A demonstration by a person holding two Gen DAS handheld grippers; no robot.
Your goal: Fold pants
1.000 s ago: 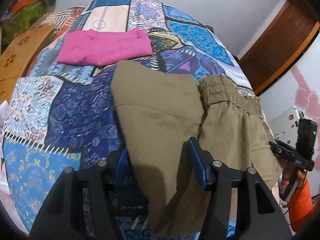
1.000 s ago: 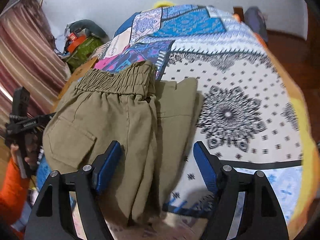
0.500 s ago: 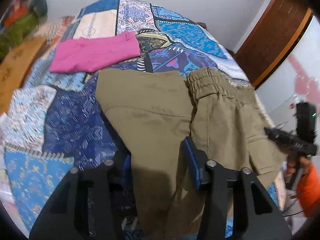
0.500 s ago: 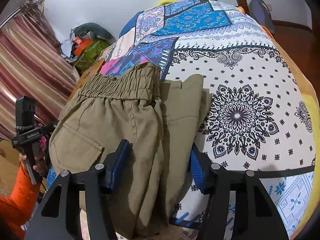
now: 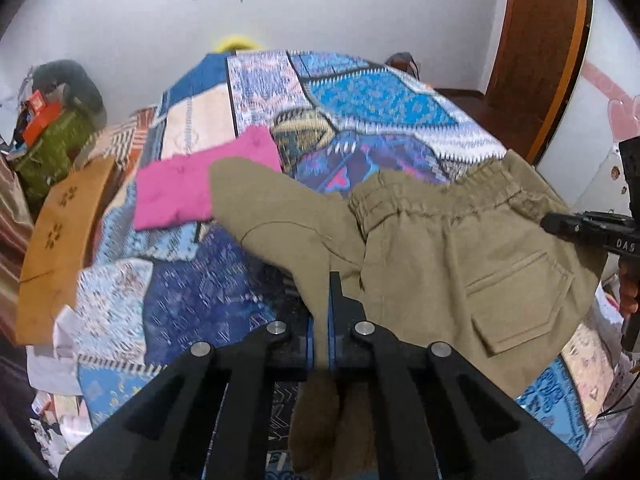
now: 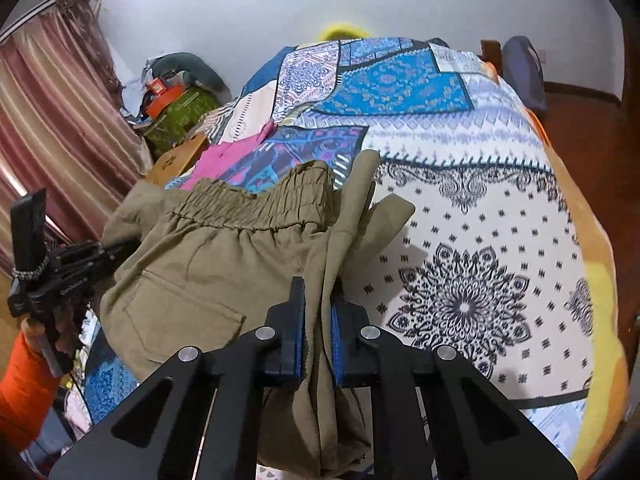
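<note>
Khaki pants (image 5: 460, 256) lie partly folded on the bed (image 5: 380, 96), over its patchwork bedspread, elastic waistband (image 5: 440, 200) toward the far side and back pocket facing up. Left hand-held gripper (image 5: 320, 320) is clamped on a bunched fold of the pants near the bed's close edge, blue pads pressed on the cloth, fabric pulled up taut from the grip. Right hand-held gripper (image 6: 318, 328) has its jaws closing, with the pants' folded side edge pinched between them (thicker bundle here, several layers). In the right wrist view the pants (image 6: 224, 264) sag between the two grips; whether the middle touches the bed is hard to tell. Folded pink garment (image 5: 200, 184) lies on the bedspread just behind one pant leg, partly overlapped by it. Orange sleeve (image 6: 24, 380) shows at the left gripper's handle.
</note>
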